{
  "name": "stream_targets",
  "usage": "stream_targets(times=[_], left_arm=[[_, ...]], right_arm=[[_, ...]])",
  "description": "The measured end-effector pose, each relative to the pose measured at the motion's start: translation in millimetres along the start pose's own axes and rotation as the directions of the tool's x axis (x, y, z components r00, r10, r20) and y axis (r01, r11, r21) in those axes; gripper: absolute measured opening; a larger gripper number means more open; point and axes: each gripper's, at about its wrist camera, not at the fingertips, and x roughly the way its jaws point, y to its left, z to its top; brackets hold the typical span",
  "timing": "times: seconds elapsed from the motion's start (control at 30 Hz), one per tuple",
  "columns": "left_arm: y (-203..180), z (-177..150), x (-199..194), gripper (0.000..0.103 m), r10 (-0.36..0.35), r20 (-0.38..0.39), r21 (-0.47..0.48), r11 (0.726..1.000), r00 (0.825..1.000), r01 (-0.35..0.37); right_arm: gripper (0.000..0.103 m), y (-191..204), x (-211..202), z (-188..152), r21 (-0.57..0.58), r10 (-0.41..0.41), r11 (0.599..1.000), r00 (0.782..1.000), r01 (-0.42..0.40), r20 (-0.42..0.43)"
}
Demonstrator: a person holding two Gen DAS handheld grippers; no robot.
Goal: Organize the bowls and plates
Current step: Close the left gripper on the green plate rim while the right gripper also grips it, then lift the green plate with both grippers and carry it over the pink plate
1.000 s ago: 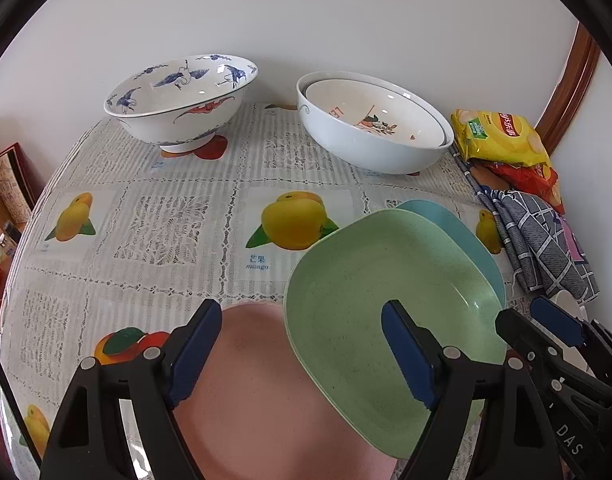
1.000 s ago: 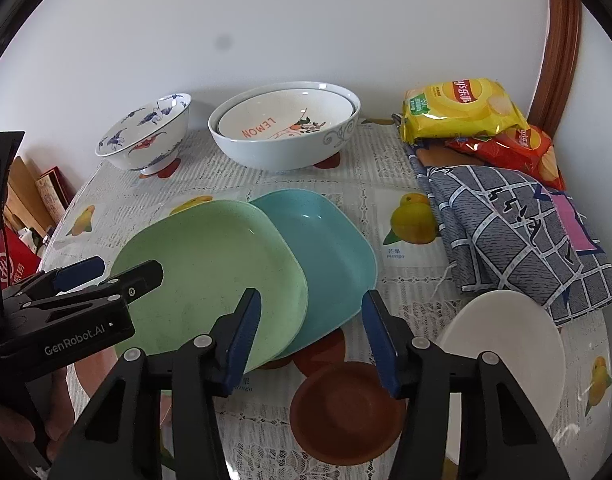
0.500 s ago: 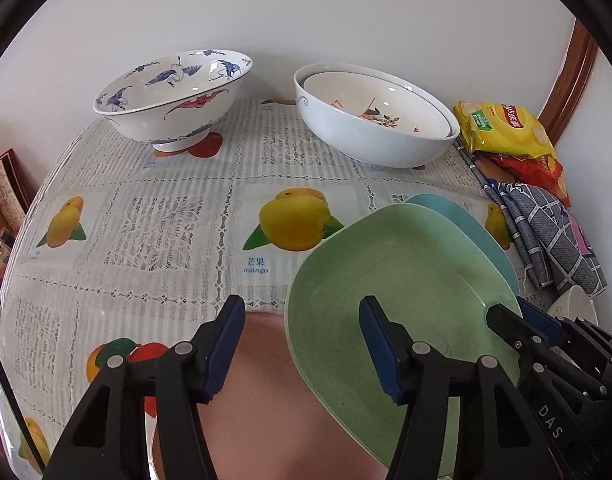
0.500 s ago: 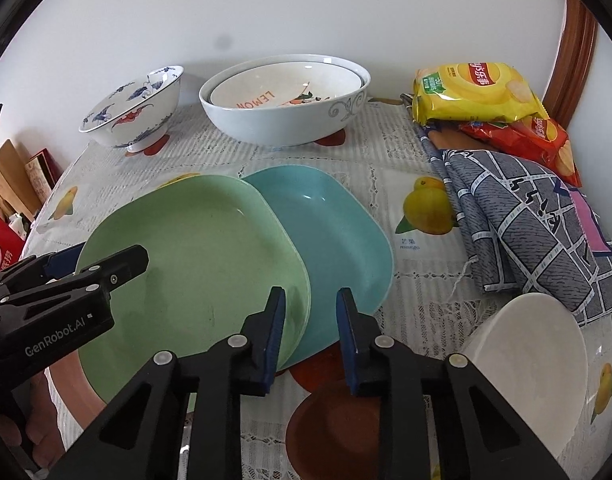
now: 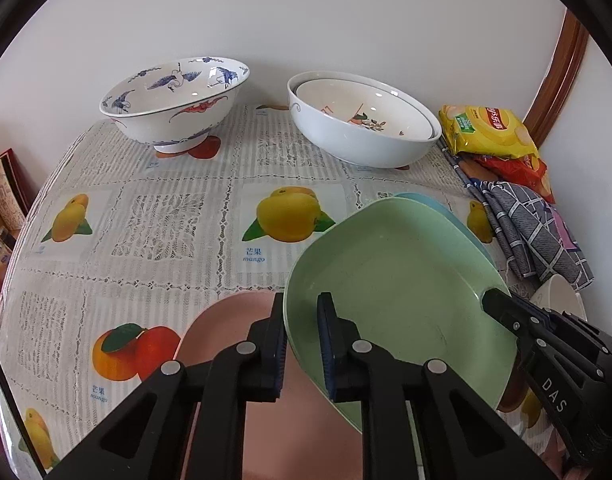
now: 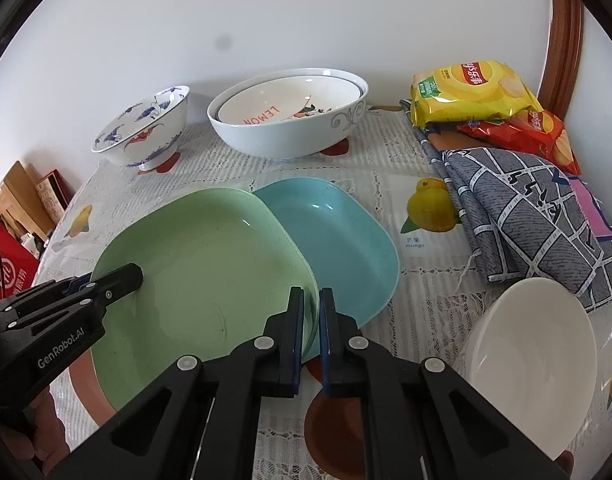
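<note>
Green plate (image 6: 198, 280) | clamped at 2 rims | left gripper (image 5: 302, 344), right gripper (image 6: 311, 332) just closed | overlaps blue plate (image 6: 341, 236)

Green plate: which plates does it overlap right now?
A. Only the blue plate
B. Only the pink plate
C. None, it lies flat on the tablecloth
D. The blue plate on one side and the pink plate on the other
D: the green plate covers the near edge of the blue plate in the right wrist view, and in the left wrist view it rides over the pink plate.
</note>
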Motion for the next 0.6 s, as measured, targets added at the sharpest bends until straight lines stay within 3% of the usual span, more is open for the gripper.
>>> stream_targets(times=[0.6], left_arm=[[7,-26,-91,0.014,-0.007,0.107,-0.033,0.999,0.994,0.011]], right_arm=[[0.006,26,-91,-14,-0.016,0.014,1.000,0.993,-0.012,0.118]])
